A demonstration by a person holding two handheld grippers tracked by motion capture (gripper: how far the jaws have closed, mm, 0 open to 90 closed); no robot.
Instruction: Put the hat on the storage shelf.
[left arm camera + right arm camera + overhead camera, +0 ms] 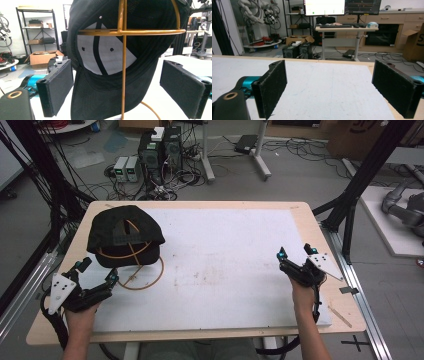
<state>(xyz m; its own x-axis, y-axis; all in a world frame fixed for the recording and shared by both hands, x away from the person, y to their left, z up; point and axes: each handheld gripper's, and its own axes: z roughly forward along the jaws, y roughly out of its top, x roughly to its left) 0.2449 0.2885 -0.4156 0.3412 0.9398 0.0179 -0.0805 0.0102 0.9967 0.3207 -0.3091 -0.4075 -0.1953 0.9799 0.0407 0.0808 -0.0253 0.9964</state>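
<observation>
A black cap (123, 232) hangs on an orange wire stand (144, 279) at the table's left. My left gripper (97, 274) sits just in front of it, open. In the left gripper view the cap (120, 72) and the stand's upright wire (123, 75) lie between and beyond the two wide-apart black jaws of the left gripper (125, 92), which do not touch them. My right gripper (296, 253) rests open at the table's right, far from the cap. Bare white board lies between the pads of the right gripper (334, 87).
A white board (225, 265) covers most of the wooden table (200, 205). Beyond the far edge stand computer boxes (160, 147) and tangled cables on the floor. Black frame posts rise at both sides, and a metal rail (357, 285) runs along the right edge.
</observation>
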